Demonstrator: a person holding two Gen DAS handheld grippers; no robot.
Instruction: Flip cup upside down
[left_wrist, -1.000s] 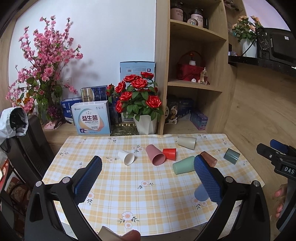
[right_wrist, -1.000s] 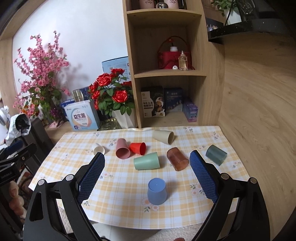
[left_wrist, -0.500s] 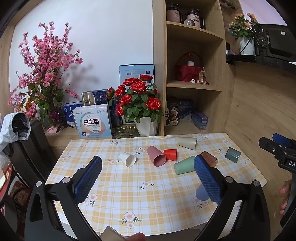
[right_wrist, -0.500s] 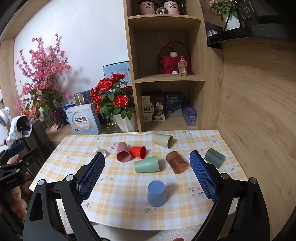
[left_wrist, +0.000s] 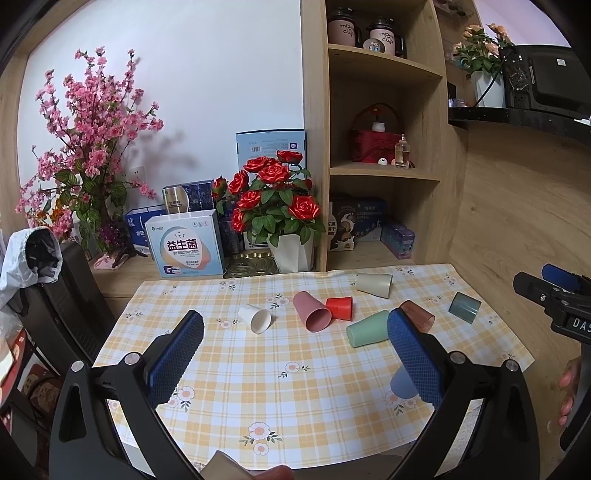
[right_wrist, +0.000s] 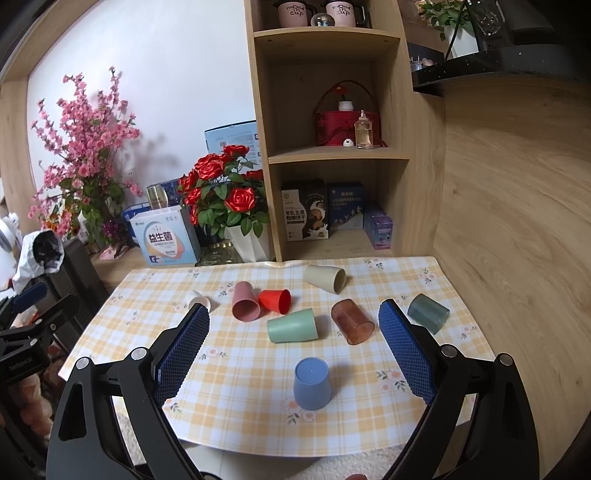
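Several plastic cups sit on a checked tablecloth (right_wrist: 240, 369). A blue cup (right_wrist: 311, 382) stands upside down near the front edge. The others lie on their sides: green (right_wrist: 292, 325), brown (right_wrist: 351, 322), grey-teal (right_wrist: 428, 313), beige (right_wrist: 325, 278), red (right_wrist: 275, 301), pink (right_wrist: 245, 305), white (left_wrist: 255, 318). My right gripper (right_wrist: 293, 349) is open and empty, held above and in front of the blue cup. My left gripper (left_wrist: 295, 354) is open and empty over the table's front left. The blue cup (left_wrist: 402, 384) is partly hidden by its right finger.
A white pot of red roses (left_wrist: 275, 206), boxes (left_wrist: 186, 247) and a pink blossom plant (left_wrist: 92, 147) stand behind the table. A wooden shelf unit (right_wrist: 332, 129) rises at the back. A wood wall (right_wrist: 517, 221) bounds the right side. A black chair (left_wrist: 62, 295) is at the left.
Both grippers have drawn back and up slightly, so the table sits lower and farther in view. No cup has moved. Both grippers stay open.
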